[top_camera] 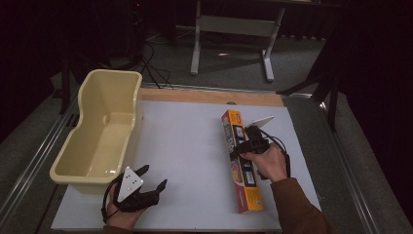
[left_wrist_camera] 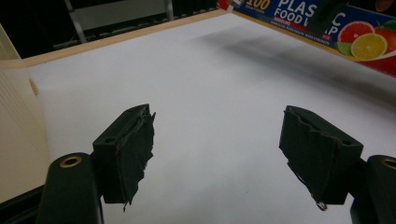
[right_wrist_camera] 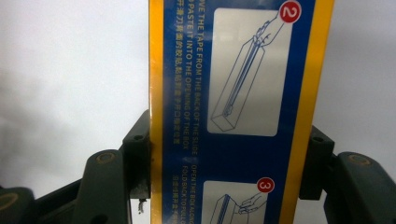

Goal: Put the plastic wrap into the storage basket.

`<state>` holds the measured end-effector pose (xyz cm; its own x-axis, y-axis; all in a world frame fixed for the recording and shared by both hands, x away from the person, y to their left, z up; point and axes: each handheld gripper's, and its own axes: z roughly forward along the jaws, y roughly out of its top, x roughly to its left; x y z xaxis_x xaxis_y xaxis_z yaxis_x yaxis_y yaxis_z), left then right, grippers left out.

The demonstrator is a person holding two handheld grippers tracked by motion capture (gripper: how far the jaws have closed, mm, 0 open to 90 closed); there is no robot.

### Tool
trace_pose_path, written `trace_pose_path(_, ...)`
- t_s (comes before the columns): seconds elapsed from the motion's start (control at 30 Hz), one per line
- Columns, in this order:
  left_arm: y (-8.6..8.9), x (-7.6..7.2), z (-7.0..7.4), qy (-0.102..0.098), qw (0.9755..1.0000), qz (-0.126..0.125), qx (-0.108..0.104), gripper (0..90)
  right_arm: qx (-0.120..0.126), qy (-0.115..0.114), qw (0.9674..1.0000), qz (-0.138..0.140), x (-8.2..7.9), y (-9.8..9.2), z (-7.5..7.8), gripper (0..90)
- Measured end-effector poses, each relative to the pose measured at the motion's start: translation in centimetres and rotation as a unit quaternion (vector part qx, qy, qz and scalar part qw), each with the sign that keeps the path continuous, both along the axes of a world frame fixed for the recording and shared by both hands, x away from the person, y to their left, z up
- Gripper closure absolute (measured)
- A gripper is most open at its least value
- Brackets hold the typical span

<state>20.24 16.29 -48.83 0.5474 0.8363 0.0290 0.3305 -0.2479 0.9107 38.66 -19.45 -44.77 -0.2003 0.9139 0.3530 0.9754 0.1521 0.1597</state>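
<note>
White worktop [top_camera: 185, 146] carries everything; right tongs [top_camera: 245, 145] pinch the long plastic food wrap box [top_camera: 242, 165] across its width, the box lying on the worktop's right half; left tongs [top_camera: 153, 178] rest spread with nothing between them, just beside the cream tub [top_camera: 104, 122] at the left edge

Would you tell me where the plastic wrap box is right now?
In the high view, the plastic wrap box lies on the white table, right of centre, between the right gripper's jaws.
</note>
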Motion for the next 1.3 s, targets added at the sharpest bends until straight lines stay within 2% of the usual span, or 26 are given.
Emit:
trace_pose_path(0.07,0.0,0.0,0.0,0.0,1.0,0.0,0.0,25.8,0.002,-0.006,1.0,0.004,0.1,0.2,0.3,38.8)
trace_pose_path(0.2,0.0,0.0,0.0,0.0,1.0,0.0,-0.001,25.8,0.025,-0.009,0.9996,0.006,0.2,0.7,1.1,38.8)
trace_pose_path(0.37,0.0,0.0,0.0,0.0,1.0,0.0,0.0,25.8,0.039,-0.013,0.9991,0.012,0.3,1.4,1.8,38.8)
trace_pose_path(0.57,0.0,0.0,0.0,0.0,1.0,0.0,-0.001,25.7,0.076,-0.021,0.9965,0.027,0.6,3.0,3.6,38.8)
trace_pose_path(0.73,0.0,0.0,0.0,-0.001,1.0,0.0,-0.002,25.7,0.104,-0.023,0.9938,0.032,0.8,4.1,4.4,38.9)
trace_pose_path(0.87,0.0,0.0,0.0,-0.001,1.0,0.0,-0.002,25.7,0.13,-0.021,0.9906,0.037,0.9,4.9,5.0,38.9)
trace_pose_path(1.03,0.0,0.0,0.0,-0.001,1.0,-0.001,-0.002,25.7,0.166,-0.026,0.985,0.039,1.2,5.7,5.7,38.9)
trace_pose_path(1.07,0.0,0.0,0.0,-0.001,1.0,-0.001,-0.002,25.7,0.166,-0.026,0.985,0.039,1.2,5.7,5.7,38.9)
trace_pose_path(1.1,0.0,0.1,0.0,0.0,1.0,-0.001,-0.002,25.7,0.174,-0.027,0.9836,0.039,1.3,5.9,5.9,38.9)
trace_pose_path(1.13,0.0,0.1,0.0,-0.001,1.0,-0.001,-0.002,25.6,0.191,-0.022,0.9805,0.04,1.6,6.2,6.1,38.9)
trace_pose_path(1.3,0.0,0.1,0.0,-0.001,1.0,-0.001,-0.003,25.6,0.217,-0.022,0.9751,0.04,2.0,7.0,6.5,38.9)
